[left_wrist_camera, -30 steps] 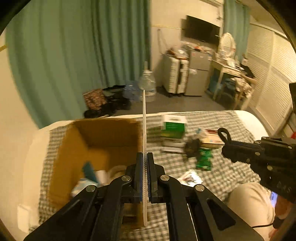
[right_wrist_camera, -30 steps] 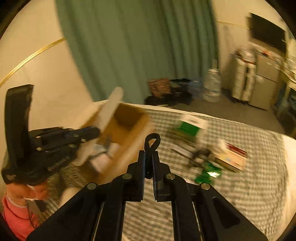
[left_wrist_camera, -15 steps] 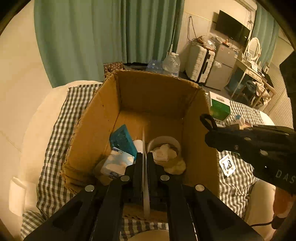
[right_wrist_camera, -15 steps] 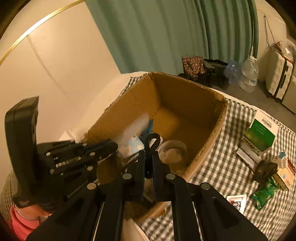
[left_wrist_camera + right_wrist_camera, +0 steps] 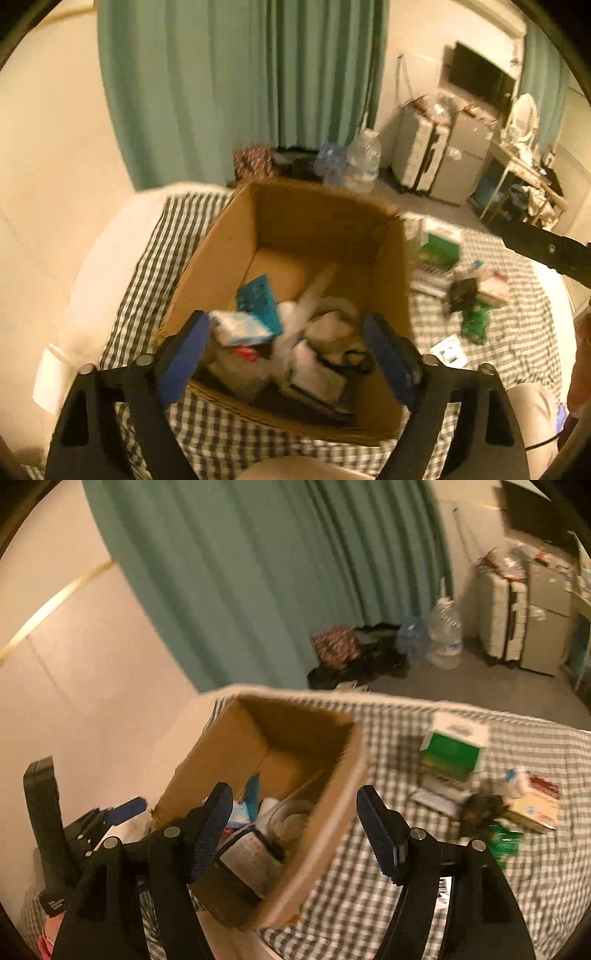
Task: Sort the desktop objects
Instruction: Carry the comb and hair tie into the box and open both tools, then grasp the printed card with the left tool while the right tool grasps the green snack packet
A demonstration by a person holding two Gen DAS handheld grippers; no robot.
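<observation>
Both grippers' jaws gape wide, empty, over the seemingly cluttered cardboard box (image 5: 229, 243).

Cardboard box (image 5: 229, 236) is showing matt brown corrugated walls, rough at the rim. Checked cloth (image 5: 170, 236) is looking soft and woven. Left gripper (image 5: 286, 354) is showing matt black plastic arms with ribbed blue pads (image 5: 186, 354). Green-white carton (image 5: 448, 751) is looking like smooth printed paperboard.
</observation>
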